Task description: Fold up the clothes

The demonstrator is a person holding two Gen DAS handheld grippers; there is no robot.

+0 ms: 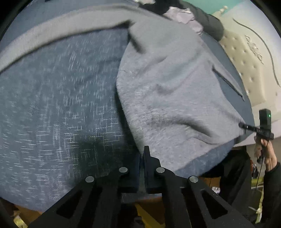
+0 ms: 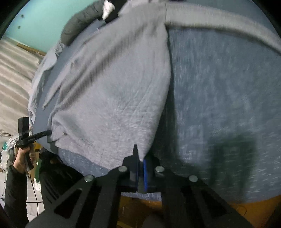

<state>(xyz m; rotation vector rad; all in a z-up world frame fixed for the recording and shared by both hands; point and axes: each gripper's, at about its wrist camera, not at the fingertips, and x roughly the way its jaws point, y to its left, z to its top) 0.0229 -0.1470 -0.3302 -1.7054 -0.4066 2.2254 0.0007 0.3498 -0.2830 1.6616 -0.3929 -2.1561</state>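
Note:
A grey fleece garment (image 1: 166,87) (image 2: 108,96) lies spread on a blue-grey bedspread (image 1: 52,105) (image 2: 219,105). One long sleeve (image 1: 52,35) (image 2: 228,22) stretches out sideways at the far end. My left gripper (image 1: 142,154) is shut on the garment's near hem corner. The right wrist view shows the same left gripper (image 2: 50,131) at the left, with its tips on that corner. My right gripper (image 2: 140,156) is shut on the other near hem corner. It also appears at the right of the left wrist view (image 1: 240,124), biting the hem's edge.
A black jacket (image 1: 210,22) (image 2: 75,22) and a lilac cloth (image 1: 182,15) lie at the bed's far end. A cream tufted headboard (image 1: 245,57) and a teal wall (image 2: 35,21) stand beyond. The orange wooden bed frame (image 2: 254,207) runs along the near edge. A person's hands (image 1: 268,156) (image 2: 21,157) hold the grippers.

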